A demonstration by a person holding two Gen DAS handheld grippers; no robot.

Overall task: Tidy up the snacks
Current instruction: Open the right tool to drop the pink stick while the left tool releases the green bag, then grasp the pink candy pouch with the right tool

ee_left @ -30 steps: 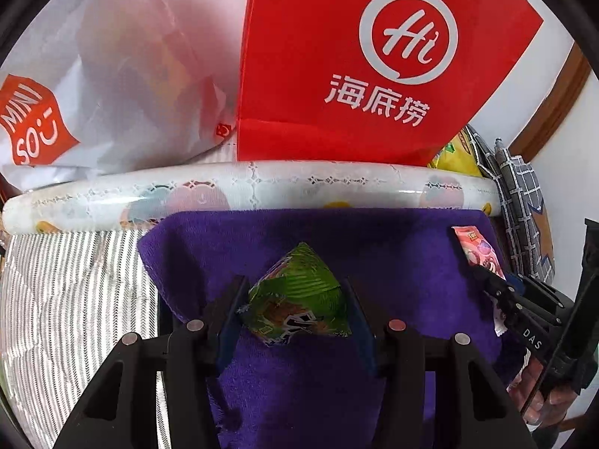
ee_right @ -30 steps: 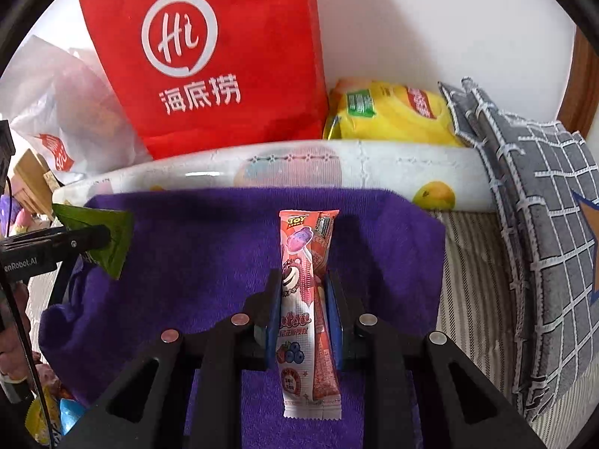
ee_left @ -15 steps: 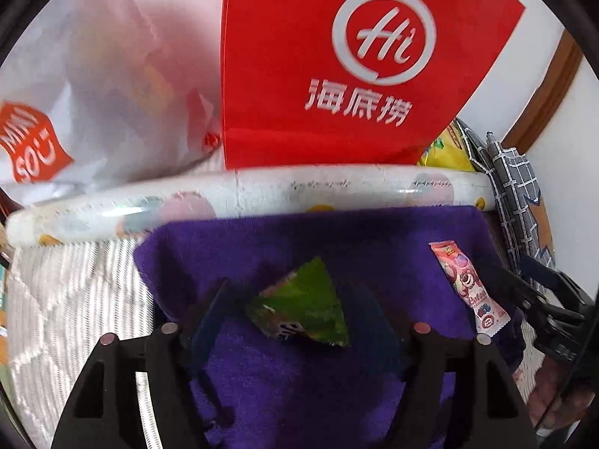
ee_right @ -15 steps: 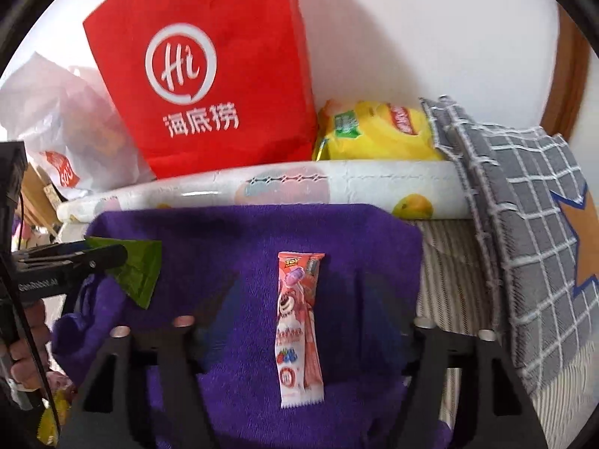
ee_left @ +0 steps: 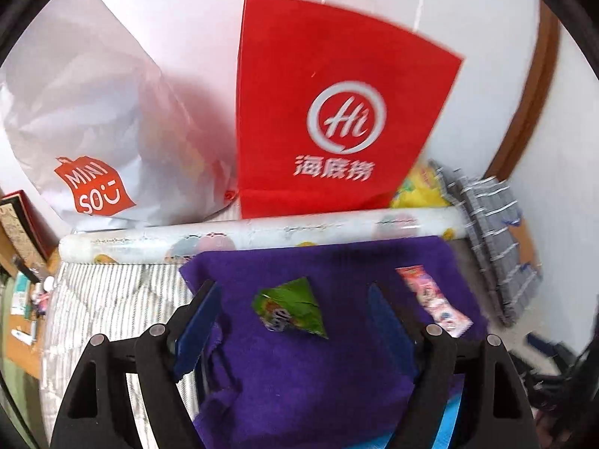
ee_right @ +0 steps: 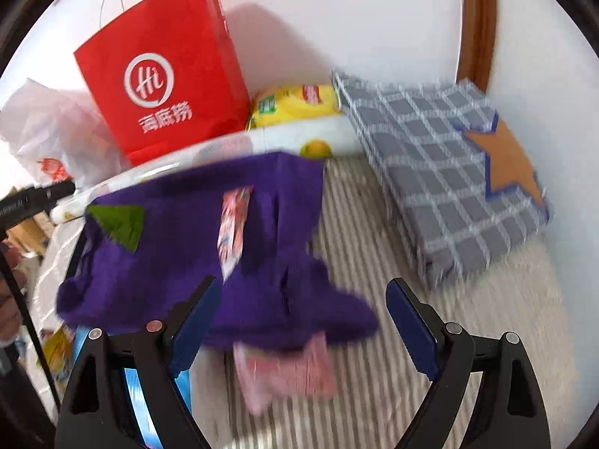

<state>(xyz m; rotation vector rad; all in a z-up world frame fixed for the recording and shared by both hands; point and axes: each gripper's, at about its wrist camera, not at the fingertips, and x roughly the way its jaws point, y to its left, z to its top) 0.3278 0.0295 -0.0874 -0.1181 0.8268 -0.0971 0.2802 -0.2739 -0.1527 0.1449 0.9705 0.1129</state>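
Note:
A green triangular snack packet (ee_left: 290,310) lies on the purple cloth (ee_left: 299,381), and a long pink snack stick (ee_left: 434,299) lies to its right. My left gripper (ee_left: 292,321) is open and empty, pulled back, its jaws standing wide on either side of the green packet. In the right wrist view the green packet (ee_right: 119,224) and the pink stick (ee_right: 234,232) lie on the cloth (ee_right: 179,247). My right gripper (ee_right: 299,321) is open and empty, back at the cloth's near edge. A pink packet (ee_right: 288,370) lies just under that edge.
A red paper bag (ee_left: 329,131) and a white plastic bag (ee_left: 93,119) stand against the wall behind a rolled patterned mat (ee_left: 262,235). A yellow chip bag (ee_right: 295,104) and a grey checked cushion (ee_right: 449,164) lie to the right. The bed has a striped sheet (ee_right: 374,374).
Both grippers opened, left the green packet and the pink stick lying on the purple cloth, and drew back. The right gripper also swung right.

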